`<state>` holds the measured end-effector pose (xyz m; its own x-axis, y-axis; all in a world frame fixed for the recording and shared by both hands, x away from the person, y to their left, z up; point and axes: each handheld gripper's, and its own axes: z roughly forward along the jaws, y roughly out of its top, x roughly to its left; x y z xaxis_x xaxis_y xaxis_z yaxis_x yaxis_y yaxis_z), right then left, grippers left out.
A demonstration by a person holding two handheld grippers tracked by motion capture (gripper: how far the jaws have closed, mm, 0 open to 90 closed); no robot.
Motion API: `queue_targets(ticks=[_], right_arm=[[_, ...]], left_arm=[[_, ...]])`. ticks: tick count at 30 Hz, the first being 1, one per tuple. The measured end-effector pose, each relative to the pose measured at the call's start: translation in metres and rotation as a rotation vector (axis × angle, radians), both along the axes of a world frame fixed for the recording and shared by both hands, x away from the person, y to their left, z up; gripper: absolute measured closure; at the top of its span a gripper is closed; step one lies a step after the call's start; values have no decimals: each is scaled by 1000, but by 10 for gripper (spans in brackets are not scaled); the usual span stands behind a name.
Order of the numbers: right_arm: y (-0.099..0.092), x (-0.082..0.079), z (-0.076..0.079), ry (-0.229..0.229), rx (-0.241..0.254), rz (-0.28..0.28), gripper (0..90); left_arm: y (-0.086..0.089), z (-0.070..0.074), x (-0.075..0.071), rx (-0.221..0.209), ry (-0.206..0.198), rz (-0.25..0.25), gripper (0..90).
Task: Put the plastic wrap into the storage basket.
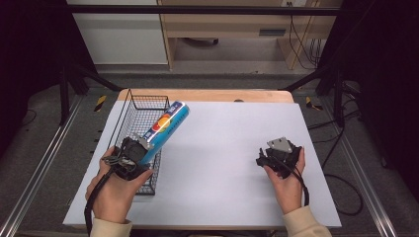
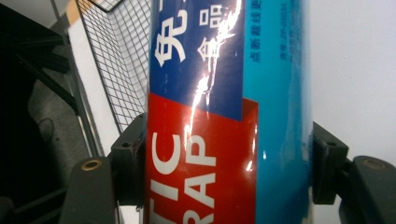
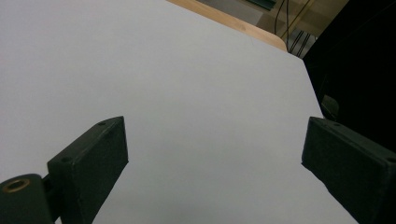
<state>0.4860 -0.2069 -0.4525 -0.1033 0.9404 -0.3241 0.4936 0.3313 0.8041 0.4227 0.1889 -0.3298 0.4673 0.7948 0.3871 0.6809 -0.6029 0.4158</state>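
A long blue box of plastic wrap point(image 1: 165, 126) with a red and dark blue label slants up over the black wire basket point(image 1: 129, 123) at the table's left. My left gripper point(image 1: 134, 148) is shut on the box's lower end. In the left gripper view the box point(image 2: 224, 121) stands between both black jaws, which press on its sides, with the basket mesh point(image 2: 116, 60) behind it. My right gripper point(image 1: 276, 155) rests low at the table's right, held in a hand. Its jaws stand wide apart over the bare white sheet point(image 3: 196, 107), gripper point(image 3: 215, 154) open with nothing between them.
A white sheet point(image 1: 222, 148) covers most of the wooden table point(image 1: 207, 95). Black frame poles point(image 1: 66, 84) and cables point(image 1: 341, 192) stand around the table's sides. A wooden cabinet point(image 1: 232, 24) stands beyond the far edge.
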Motion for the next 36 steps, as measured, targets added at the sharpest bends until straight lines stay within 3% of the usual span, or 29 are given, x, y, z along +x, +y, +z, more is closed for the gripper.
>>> queue_targets(ticks=[5,18,23,31,36], right_arm=[[0,0,0,2,0,3,74],[0,0,-1,13,3,7,78],[-1,1,-2,20,3,6,80],[-1,1,-3,24,2,10,84],[0,1,-3,26,5,15,85]], left_arm=[[7,-4,-3,-2,20,18,318],[18,-5,-5,-3,26,48,318],[18,-11,-6,2,52,64,319],[27,-16,-4,-44,78,98,319],[30,-15,3,-46,93,124,319]])
